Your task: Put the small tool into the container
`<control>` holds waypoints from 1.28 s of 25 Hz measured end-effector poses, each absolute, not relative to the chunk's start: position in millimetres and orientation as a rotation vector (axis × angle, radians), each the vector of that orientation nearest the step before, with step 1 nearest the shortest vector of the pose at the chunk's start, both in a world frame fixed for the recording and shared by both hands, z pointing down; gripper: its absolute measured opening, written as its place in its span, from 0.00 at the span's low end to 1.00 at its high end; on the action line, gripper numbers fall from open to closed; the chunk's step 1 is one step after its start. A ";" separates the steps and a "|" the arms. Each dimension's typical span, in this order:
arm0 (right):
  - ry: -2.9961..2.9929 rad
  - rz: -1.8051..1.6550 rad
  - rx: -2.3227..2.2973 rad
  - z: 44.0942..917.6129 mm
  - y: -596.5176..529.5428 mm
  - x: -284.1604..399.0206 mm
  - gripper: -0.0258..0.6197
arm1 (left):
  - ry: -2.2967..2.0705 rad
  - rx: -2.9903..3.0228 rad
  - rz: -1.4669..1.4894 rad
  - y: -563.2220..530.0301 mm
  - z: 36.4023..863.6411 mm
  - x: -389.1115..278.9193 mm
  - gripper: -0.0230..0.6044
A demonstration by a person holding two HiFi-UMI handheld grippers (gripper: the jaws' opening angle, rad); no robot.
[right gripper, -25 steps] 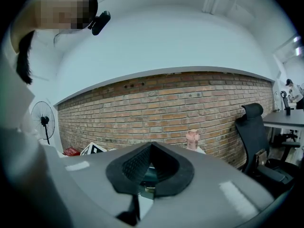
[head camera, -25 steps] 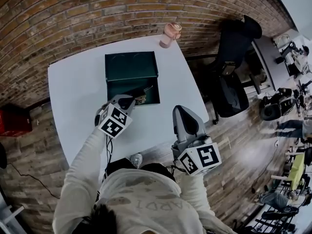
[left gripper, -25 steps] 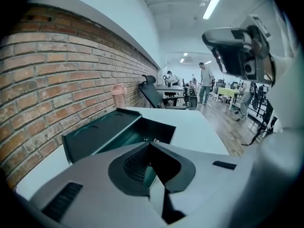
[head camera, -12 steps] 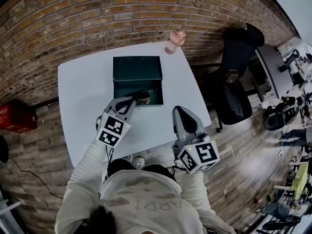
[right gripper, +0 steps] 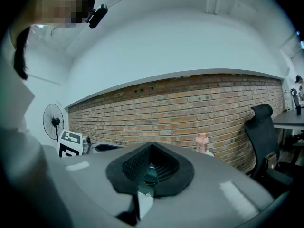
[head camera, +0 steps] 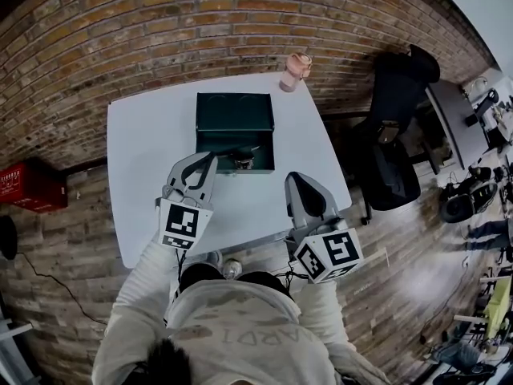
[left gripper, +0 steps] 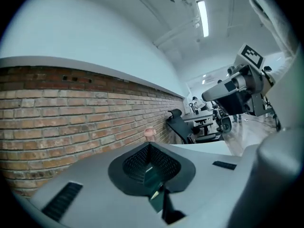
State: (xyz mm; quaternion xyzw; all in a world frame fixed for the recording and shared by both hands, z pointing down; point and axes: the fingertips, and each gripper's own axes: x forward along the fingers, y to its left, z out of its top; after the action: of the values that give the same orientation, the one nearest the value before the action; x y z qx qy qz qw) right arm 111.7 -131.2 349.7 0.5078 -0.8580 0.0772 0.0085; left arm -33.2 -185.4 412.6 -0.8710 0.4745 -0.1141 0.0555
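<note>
1. Closest in: a person's pale sleeves and top, at the near edge of the white surface.
2. Near right: the right claw, over the near right part of the surface and pointing toward the far side. Narrow, with the dark pads all but meeting and only a thin slit left between them in the right gripper view.
3. Near left: the left claw, over the surface on the near side of the container, with its tip up against the container's near edge. Narrow as well, with the pads drawn almost together and a sliver of green showing through the slit in the left gripper view.
4. Middle of the surface: the dark green container, a box with its lid open and laid back toward the far side.
5. Inside the container, by the near wall and a little right of centre: the small tool, just to the right of the left claw's tip. Too small in the head view to tell more of its shape, or whether it touches the claw.
6. Far right corner of the surface: a pink bottle, upright and well apart from the container.
7. Farthest back: a brick wall behind the surface, a black office chair off to the right, and a red box low at the left.
</note>
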 end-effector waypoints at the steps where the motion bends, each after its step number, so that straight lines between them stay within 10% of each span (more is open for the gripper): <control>1: -2.684 0.240 1.586 349.0 -130.0 111.7 0.06 | 1.449 -2.625 -0.323 -183.4 407.7 -34.8 0.05; 32: -2.740 0.168 1.574 329.9 -92.4 109.2 0.06 | 1.535 -2.642 -0.117 -106.0 325.9 -51.2 0.05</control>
State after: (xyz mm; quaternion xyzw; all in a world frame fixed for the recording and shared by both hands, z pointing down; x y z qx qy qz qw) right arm 109.2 -92.4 329.9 0.4974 -0.8659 0.0529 -0.0114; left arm -51.2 -106.0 325.9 -0.8632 0.5016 -0.0381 0.0421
